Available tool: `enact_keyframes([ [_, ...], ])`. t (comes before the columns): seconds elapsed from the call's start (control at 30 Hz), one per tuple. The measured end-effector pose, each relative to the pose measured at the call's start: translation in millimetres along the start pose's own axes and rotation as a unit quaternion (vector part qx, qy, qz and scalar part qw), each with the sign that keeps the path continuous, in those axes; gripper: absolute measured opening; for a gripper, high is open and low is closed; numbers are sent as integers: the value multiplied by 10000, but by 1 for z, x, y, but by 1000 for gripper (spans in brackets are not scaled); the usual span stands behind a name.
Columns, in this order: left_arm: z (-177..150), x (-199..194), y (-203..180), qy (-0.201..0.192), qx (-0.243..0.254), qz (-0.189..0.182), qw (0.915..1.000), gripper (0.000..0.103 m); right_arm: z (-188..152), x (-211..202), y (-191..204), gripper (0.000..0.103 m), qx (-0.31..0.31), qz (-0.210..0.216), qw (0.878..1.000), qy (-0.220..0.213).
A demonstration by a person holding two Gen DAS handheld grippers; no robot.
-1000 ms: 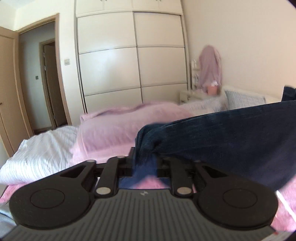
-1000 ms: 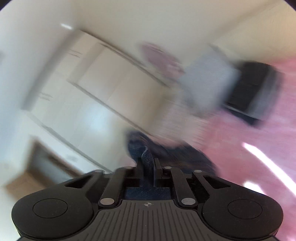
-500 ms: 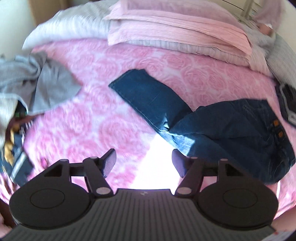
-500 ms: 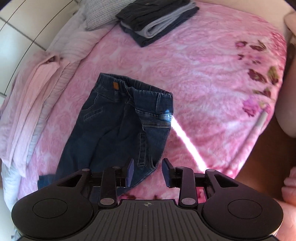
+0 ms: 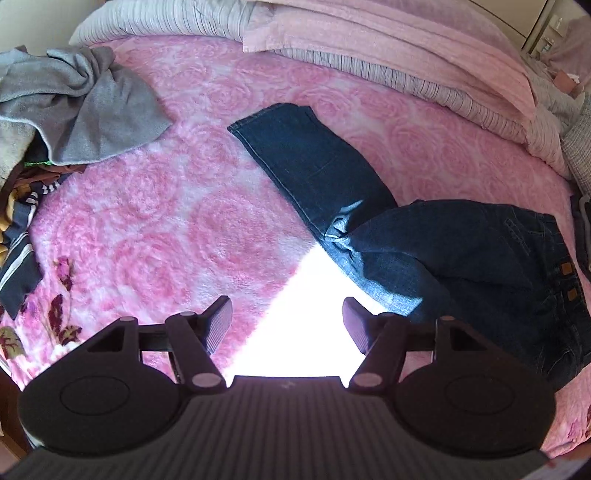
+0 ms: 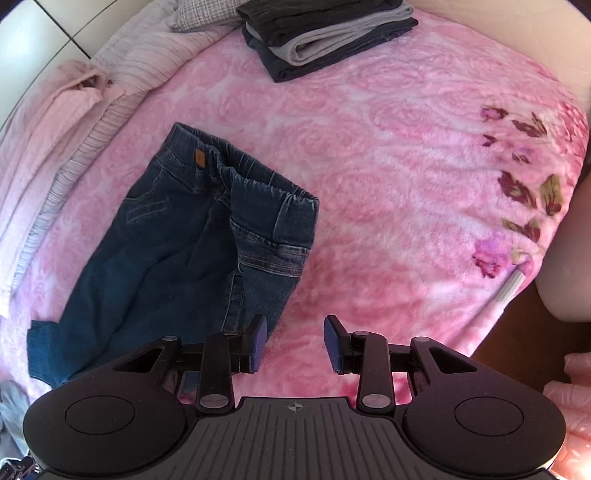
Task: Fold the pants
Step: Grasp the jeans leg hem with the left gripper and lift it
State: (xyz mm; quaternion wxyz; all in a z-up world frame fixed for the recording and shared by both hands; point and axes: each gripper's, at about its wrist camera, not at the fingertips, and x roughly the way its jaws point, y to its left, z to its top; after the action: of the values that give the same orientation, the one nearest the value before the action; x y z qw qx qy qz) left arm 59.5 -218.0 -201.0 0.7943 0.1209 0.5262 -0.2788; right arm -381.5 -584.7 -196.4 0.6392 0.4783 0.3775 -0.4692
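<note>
Your dark blue denim pants [image 5: 436, 254] lie crumpled on the bed's pink rose-patterned fleece blanket [image 5: 155, 229], held by neither tool. In the left wrist view one leg runs up and to the left, away from the bunched seat, and a bright patch of sunlight falls on the blanket just below the bend. Your left gripper [image 5: 287, 321] hangs over that sunlit patch with its jaws apart and nothing between them. Your right gripper [image 6: 294, 341] has its jaws apart too, over bare blanket, its left pad just beside the edge of the pants below the elastic waistband [image 6: 258, 181]. A folded stack of dark and grey clothes [image 6: 325, 33] sits well apart near the top. A loose grey garment [image 5: 92, 110] lies at the far left.
</note>
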Motion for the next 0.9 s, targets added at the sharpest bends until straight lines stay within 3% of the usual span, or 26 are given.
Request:
enact_keyframes([
  [0.1, 6, 19, 2, 144, -22, -86, 9999, 58, -2, 8, 8, 32, 147, -35, 9999, 8],
  [0.27, 29, 58, 14, 381, -95, -476, 9981, 38, -5, 18, 25, 32, 201, -204, 9996, -41],
  [0.47, 76, 116, 30, 449, -478, -776, 9948, 38, -9, 25, 35, 32, 441, -454, 9979, -153],
  [0.77, 137, 215, 50, 646, -1138, -767, 9884, 37, -30, 38, 37, 32, 586, -1005, 9932, 22],
  [0.8, 140, 223, 52, 685, -1207, -731, 9876, 34, -33, 39, 38, 32, 583, -1049, 9928, 51],
  [0.87, 143, 232, 56, 704, -1377, -832, 9845, 9, -37, 41, 40, 32, 569, -1100, 9923, 86],
  [0.9, 145, 235, 57, 693, -1382, -811, 9846, 4, -38, 42, 41, 32, 571, -1108, 9922, 96],
])
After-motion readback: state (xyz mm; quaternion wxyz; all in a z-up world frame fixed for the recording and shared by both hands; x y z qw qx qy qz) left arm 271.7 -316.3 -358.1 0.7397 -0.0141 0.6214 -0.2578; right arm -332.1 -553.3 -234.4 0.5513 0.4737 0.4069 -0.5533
